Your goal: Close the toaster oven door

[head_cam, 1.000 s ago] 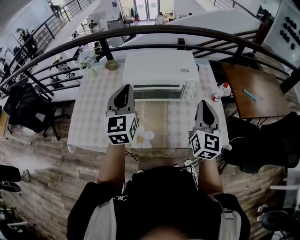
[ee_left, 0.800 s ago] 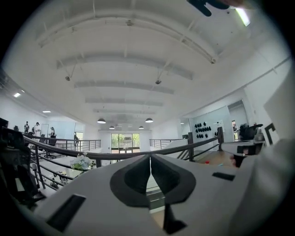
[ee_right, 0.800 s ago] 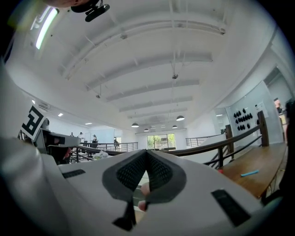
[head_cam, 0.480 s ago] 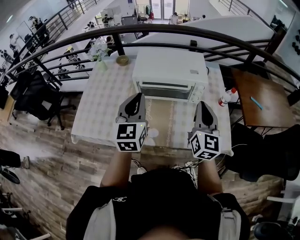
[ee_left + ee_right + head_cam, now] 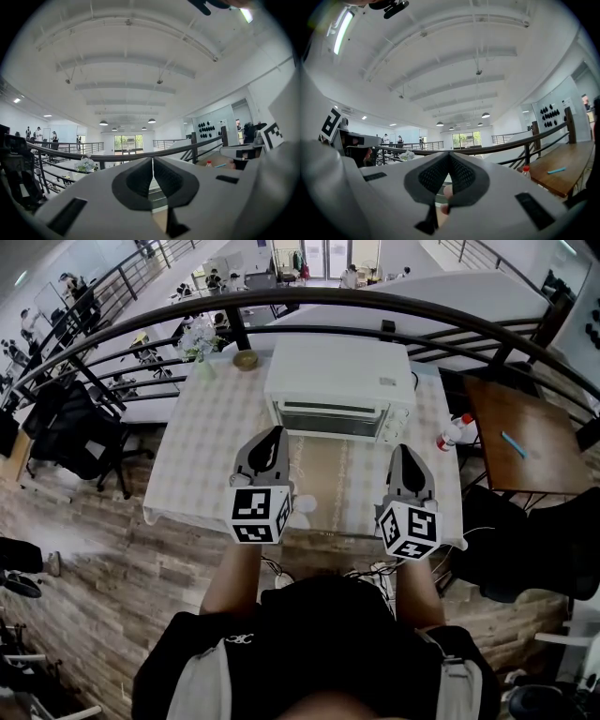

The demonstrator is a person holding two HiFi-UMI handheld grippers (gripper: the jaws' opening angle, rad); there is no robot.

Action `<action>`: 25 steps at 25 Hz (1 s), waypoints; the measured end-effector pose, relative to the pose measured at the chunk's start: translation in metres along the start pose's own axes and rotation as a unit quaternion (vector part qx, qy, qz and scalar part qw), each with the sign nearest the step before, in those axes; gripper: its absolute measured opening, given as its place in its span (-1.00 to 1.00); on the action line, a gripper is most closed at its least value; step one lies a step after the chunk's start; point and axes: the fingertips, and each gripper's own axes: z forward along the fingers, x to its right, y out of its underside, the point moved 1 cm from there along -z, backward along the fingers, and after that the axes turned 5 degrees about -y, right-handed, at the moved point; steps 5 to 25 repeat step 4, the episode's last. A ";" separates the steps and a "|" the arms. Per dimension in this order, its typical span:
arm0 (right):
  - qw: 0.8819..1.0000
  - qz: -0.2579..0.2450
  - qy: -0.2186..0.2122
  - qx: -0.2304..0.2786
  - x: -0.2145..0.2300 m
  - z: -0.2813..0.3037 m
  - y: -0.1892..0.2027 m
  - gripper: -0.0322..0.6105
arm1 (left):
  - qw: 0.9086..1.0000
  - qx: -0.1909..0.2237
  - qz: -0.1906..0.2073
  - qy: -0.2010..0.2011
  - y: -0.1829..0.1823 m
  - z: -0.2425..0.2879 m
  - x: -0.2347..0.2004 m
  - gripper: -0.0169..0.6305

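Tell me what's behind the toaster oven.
A dark railing runs behind the toaster oven, with a lower floor beyond. The strip of table right behind it is covered by the oven.

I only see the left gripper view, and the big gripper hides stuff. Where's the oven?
Observer: The oven stands at the table's far edge, by the railing. It is ahead of you, between the left gripper and the right gripper.
Operator: Is the right gripper holding something?
Observer: No. Its own view shows its jaws together with nothing gripped.
Operator: Is anything else on the table?
Observer: A small bowl sits near the far left corner, left of the oven.
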 end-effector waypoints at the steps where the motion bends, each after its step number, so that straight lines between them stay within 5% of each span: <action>1: 1.000 0.002 0.000 -0.001 0.001 -0.001 0.001 -0.92 | 1.000 0.001 0.000 -0.002 0.000 -0.001 0.000 -0.90; 25: 1.000 0.006 0.000 -0.004 0.003 -0.004 0.003 -0.92 | 1.000 0.004 0.000 -0.012 0.000 -0.003 0.000 -0.90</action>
